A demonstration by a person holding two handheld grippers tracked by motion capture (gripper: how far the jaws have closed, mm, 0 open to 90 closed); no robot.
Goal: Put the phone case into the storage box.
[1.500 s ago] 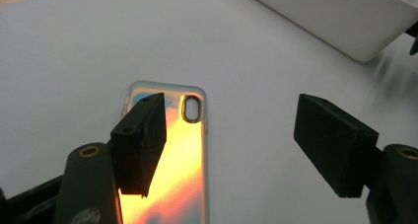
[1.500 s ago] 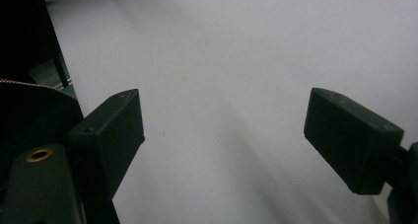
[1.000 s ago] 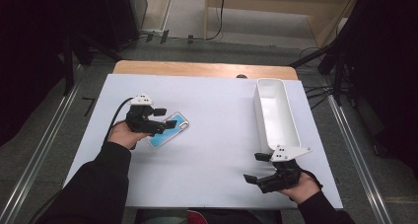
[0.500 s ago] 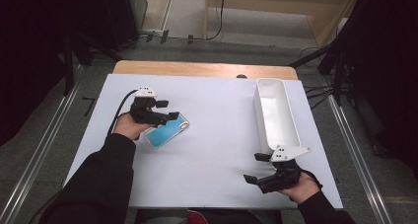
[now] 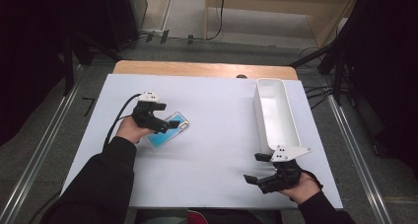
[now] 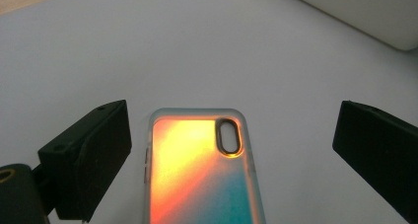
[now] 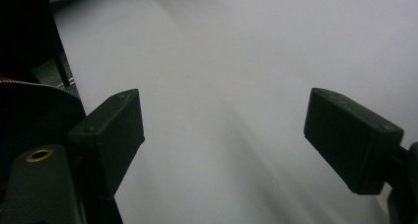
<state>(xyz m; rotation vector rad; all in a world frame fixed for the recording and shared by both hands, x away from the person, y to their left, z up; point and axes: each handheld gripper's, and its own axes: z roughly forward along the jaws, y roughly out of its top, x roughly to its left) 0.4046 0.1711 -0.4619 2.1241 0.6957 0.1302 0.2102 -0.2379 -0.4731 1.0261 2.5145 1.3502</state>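
Table (image 5: 212, 135): white sheet over a wooden top, a strip of wood bare along the far edge.

White bin (image 5: 276, 116): long, narrow, open-topped, set on the right half of the table, its long side running away from you. In the left gripper view its corner (image 6: 365, 12) sits at the top right, well beyond the jaws.

Your left gripper (image 5: 165, 127): on the left half of the table, pointing right and a little toward you, over the near end of the phone case. Its jaws have just been opening and now stand wide apart; in the left gripper view (image 6: 231, 150) the case lies between them, with clear table on both sides and neither pad touching it.

Your right gripper (image 5: 256, 168): near the front right corner, just short of the bin's near end, pointing left. Jaws spread wide with bare white table between them in the right gripper view (image 7: 224, 130).

Phone case (image 5: 167, 130): flat on the table, left of centre, well apart from the bin. Clear rim, orange fading to teal, oval camera cutout (image 6: 229, 136) at the far end.
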